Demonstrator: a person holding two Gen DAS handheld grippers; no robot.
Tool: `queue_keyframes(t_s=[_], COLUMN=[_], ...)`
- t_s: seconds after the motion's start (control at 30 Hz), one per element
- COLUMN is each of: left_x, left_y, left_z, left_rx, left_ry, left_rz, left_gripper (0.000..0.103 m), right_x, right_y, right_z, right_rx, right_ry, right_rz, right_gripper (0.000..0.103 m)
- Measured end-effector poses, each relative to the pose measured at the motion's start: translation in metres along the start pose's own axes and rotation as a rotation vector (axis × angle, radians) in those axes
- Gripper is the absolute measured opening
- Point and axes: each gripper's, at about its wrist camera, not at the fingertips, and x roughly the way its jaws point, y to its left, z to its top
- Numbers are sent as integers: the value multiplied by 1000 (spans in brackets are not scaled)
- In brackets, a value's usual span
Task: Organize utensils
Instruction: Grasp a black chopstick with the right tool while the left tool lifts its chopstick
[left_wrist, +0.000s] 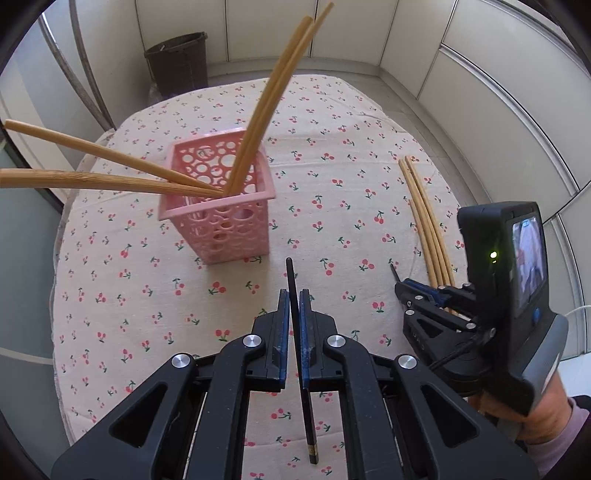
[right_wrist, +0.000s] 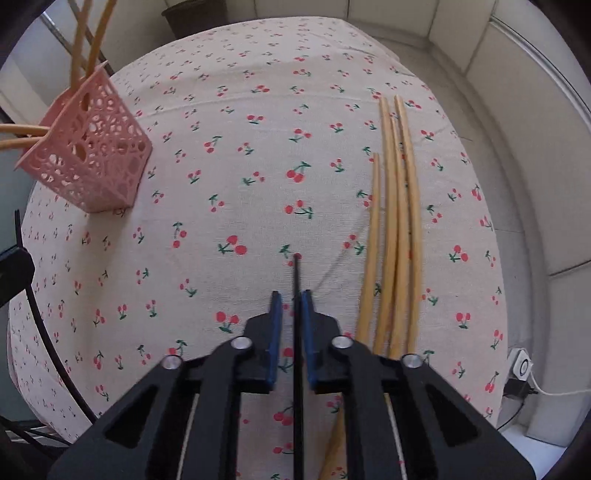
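A pink perforated basket (left_wrist: 221, 206) stands on the cherry-print tablecloth (left_wrist: 332, 147) and holds several wooden chopsticks (left_wrist: 266, 107) leaning out left and up. My left gripper (left_wrist: 294, 295) is shut on a black chopstick (left_wrist: 291, 280), held above the cloth just in front of the basket. My right gripper (right_wrist: 291, 295) is shut on another black chopstick (right_wrist: 296, 273), above the cloth at the right. It also shows in the left wrist view (left_wrist: 399, 286). Several loose wooden chopsticks (right_wrist: 395, 206) lie on the cloth just right of the right gripper.
The table is round with its edges near on all sides. A dark bin (left_wrist: 177, 62) stands on the floor behind it. A white charger and cable (right_wrist: 521, 369) lie off the table at the right. The basket also shows in the right wrist view (right_wrist: 92, 155).
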Motion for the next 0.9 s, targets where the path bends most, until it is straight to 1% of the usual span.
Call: queue_keyframes(t_s=[0.1,0.2,0.33,0.47,0.57,0.63,0.67,0.8,0.9], left_x=[-12,-35,-77,-119,-151,-168,-177,-191,-199], left_y=[4,8,13,19,25,30,32,39,46], left_z=[-4,-7,-6,-2,5,15,23,49,61], left_rx=[1,11,24,23,6,-16,-27,-59,-84], left_ry=[-43,-121,-228,-329,-415,-463,-486,-529,-545], left_rz=[1,-24,-70,-108,-122,-142,-146,-129,-130], left_gripper=[5,4,4,3,3,3,3,3,3], right_x=[-3,-28,-88,-164,-216,-246,-257,-293,-308], right_y=[-8,-19,-25,-23,-24,-25,-25,-20,-14], right_z=[-2,-3,-2,0,10,26,35,68,82], right_rx=[41,81,98,72,70,79,83,94,100], right_ry=[-28,-110,-238,-414,-546,-613,-631,-712,-737], right_rz=[31,95,164,210,234,267,286,355,417], right_gripper=[4,4,4,4,4,5,5,5,5])
